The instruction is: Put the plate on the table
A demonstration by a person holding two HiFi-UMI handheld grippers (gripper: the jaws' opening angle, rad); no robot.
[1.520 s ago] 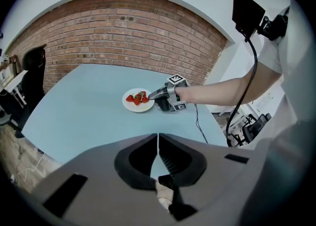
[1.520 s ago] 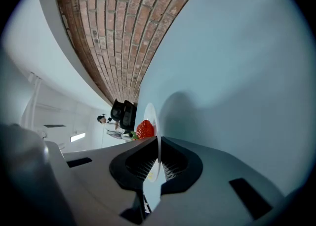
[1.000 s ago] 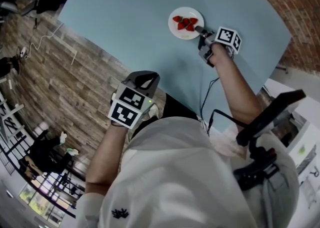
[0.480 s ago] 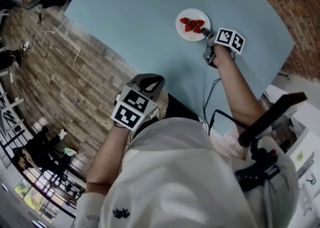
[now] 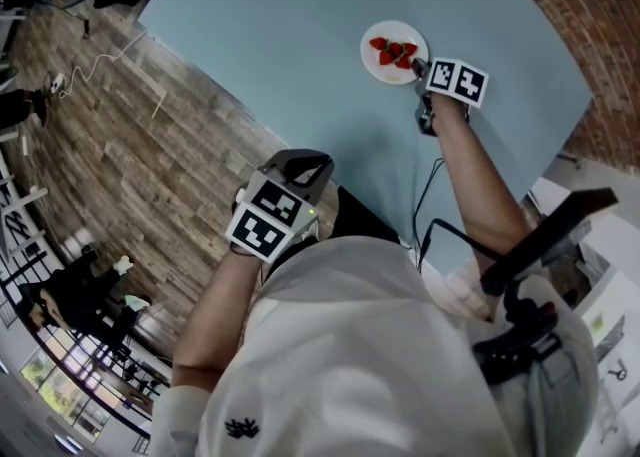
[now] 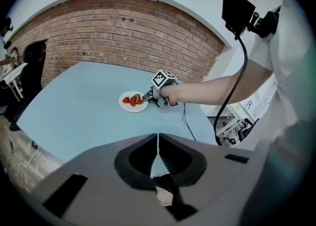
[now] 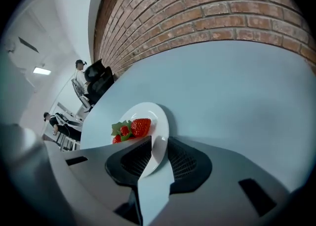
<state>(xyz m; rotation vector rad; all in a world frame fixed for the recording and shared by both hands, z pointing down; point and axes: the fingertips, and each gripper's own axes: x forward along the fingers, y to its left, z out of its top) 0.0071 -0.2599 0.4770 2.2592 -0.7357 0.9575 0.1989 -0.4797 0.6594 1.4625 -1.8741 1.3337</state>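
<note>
The plate [image 5: 379, 67] with its strawberries [image 5: 395, 50] is now seen a little farther right on the blue surface [image 5: 280, 35] than a second ago, and the right tool [image 5: 418, 67] is carried along with it. Since the head camera is also shifted, how much of this is true travel cannot be fixed.

The plate's near rim is pinched between the right tool's jaws, as is shown plainly in the right gripper view. From the left gripper view the plate appears to lie flat on the surface, toward its far right part, though a slight lift cannot be ruled out. The placing is therefore judged nearly done, with only the release left.

The left tool [image 6: 158, 152] is held back by the surface's near edge, in much the same place as before. Its jaws are pressed together on nothing.
</note>
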